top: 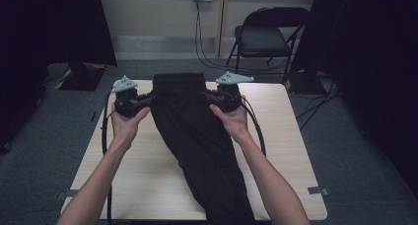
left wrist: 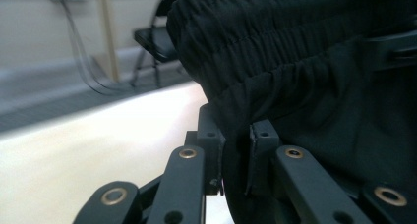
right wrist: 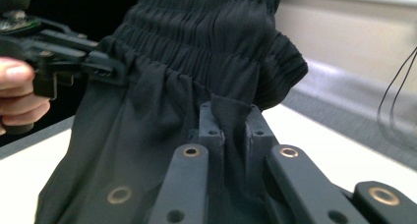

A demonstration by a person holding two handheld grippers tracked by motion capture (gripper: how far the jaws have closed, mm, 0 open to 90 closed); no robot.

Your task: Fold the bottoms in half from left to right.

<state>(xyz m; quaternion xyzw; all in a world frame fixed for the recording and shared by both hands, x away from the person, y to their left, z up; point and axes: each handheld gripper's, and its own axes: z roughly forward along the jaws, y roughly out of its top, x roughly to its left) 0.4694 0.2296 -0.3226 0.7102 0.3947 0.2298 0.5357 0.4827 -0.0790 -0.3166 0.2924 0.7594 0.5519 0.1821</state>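
1. A pair of black trousers (top: 197, 136) lies down the middle of the light wooden table (top: 291, 151), which serves as the landmark here; the elastic waistband (top: 178, 79) is toward the table's far edge and the legs run to its near edge.
2. The left gripper (top: 148, 99) is clamped on the trousers just below the waistband, at the side of the garment nearer the table's left edge.
3. In the left gripper view, cloth is pinched between the two black pads (left wrist: 259, 145), with the gathered waistband (left wrist: 295, 42) hanging above the pale tabletop (left wrist: 98, 135).
4. The right gripper (top: 207, 98) is clenched on the opposite side of the waist, nearer the table's right edge.
5. In the right gripper view, a fold of the fabric (right wrist: 231, 111) sits squeezed between its pads (right wrist: 209, 128), and the other gripper (right wrist: 105, 69) grips the cloth farther off, with the person's fingers (right wrist: 14, 94) around its handle.
6. The waist end hangs lifted off the table between the two grippers, while the legs rest on the tabletop.
7. A folding chair (top: 266, 37) stands beyond the table's far right corner.
8. Cables (top: 207, 52) trail down the wall and over the floor beyond the table's far edge.
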